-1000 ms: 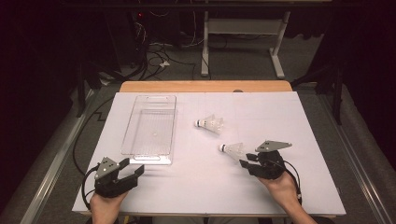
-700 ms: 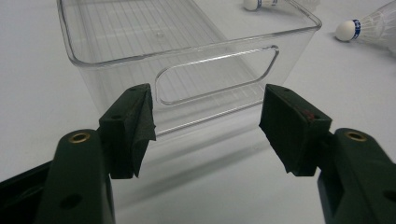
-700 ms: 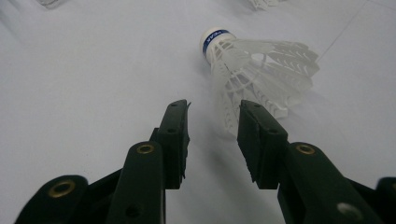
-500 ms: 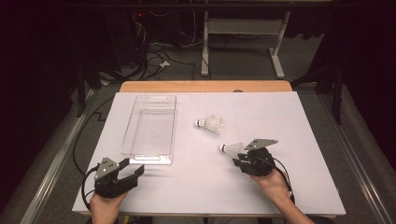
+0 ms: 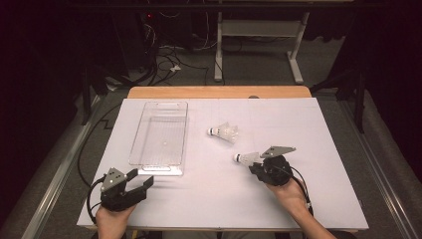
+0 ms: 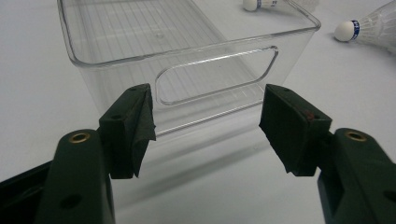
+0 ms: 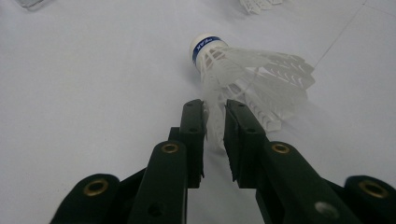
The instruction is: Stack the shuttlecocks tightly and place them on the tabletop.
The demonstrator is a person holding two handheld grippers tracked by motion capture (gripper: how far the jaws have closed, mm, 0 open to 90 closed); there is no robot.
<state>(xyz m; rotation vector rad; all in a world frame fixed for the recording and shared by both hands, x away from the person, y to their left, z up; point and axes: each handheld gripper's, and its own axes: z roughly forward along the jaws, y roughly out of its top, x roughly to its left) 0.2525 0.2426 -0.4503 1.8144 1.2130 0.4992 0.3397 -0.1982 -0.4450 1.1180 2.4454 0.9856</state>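
Note:
A white shuttlecock with a blue band lies on the white table, cork end to the left. My right gripper is shut on its feather skirt; in the right gripper view the jaws pinch the feathers of this shuttlecock. A second shuttlecock lies a little farther back, apart from both grippers. My left gripper stands open just in front of the near end of a clear plastic bin. The left gripper view has the open gripper facing the bin's handle wall.
The white sheet covers a wooden table whose far edge shows bare. Beyond it are a desk frame and cables on a dark floor. In the left gripper view both shuttlecocks lie past the bin.
My right gripper moved left and slightly forward up to the nearer shuttlecock, and its jaws now pinch the skirt. The left gripper, bin and far shuttlecock stayed put.

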